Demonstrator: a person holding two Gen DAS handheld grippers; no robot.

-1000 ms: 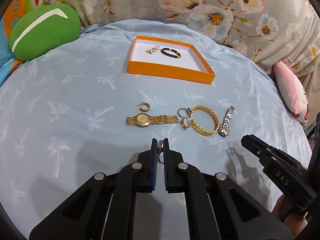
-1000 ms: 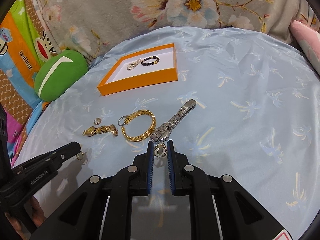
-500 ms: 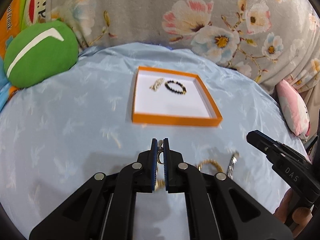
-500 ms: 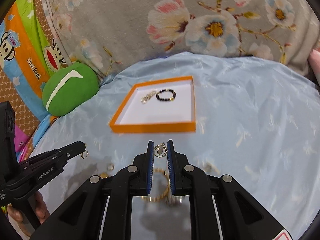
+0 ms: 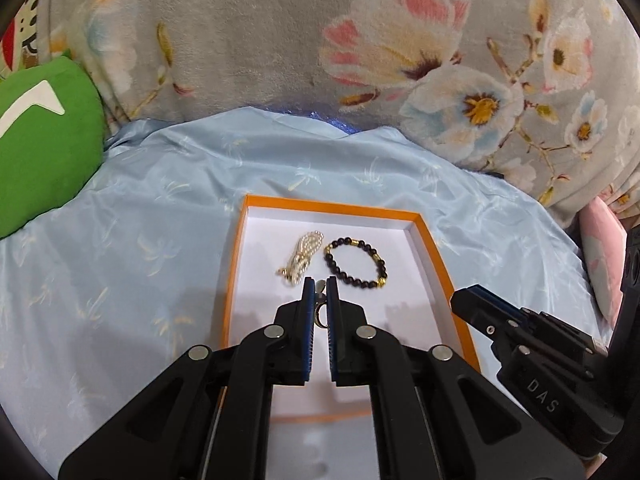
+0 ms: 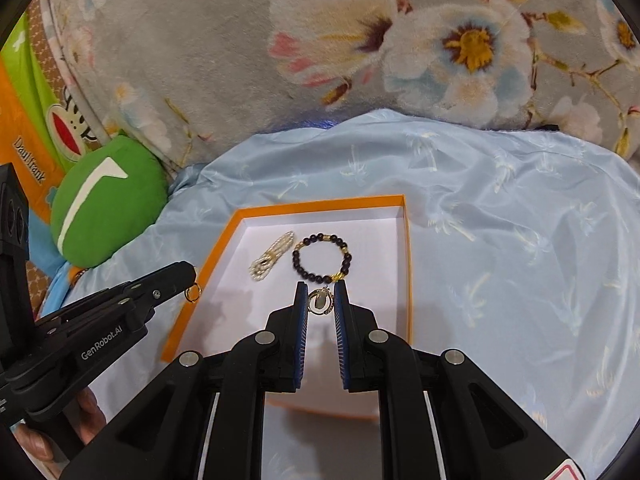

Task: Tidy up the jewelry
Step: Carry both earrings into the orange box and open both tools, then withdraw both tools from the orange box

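An orange tray point(image 5: 234, 264) with a white floor lies on the blue sheet; it also shows in the right wrist view point(image 6: 408, 264). In it lie a pearl piece point(image 5: 301, 258) and a dark bead bracelet point(image 5: 356, 264). My left gripper point(image 5: 320, 292) is shut on a small gold ring point(image 5: 320, 318) and hovers over the tray. From the right wrist view that ring point(image 6: 193, 293) hangs at the left gripper's tip. My right gripper point(image 6: 321, 298) is shut on a round gold pendant earring point(image 6: 321, 300) above the tray, just short of the bead bracelet point(image 6: 320, 258).
A green cushion point(image 5: 44, 152) lies at the left of the sheet. A grey floral blanket point(image 5: 360, 60) rises behind the tray. A pink pillow point(image 5: 604, 252) sits at the right edge.
Both grippers have moved forward from the jewelry laid on the sheet to above the orange tray, each still holding its piece. The loose watches and chain are out of view.
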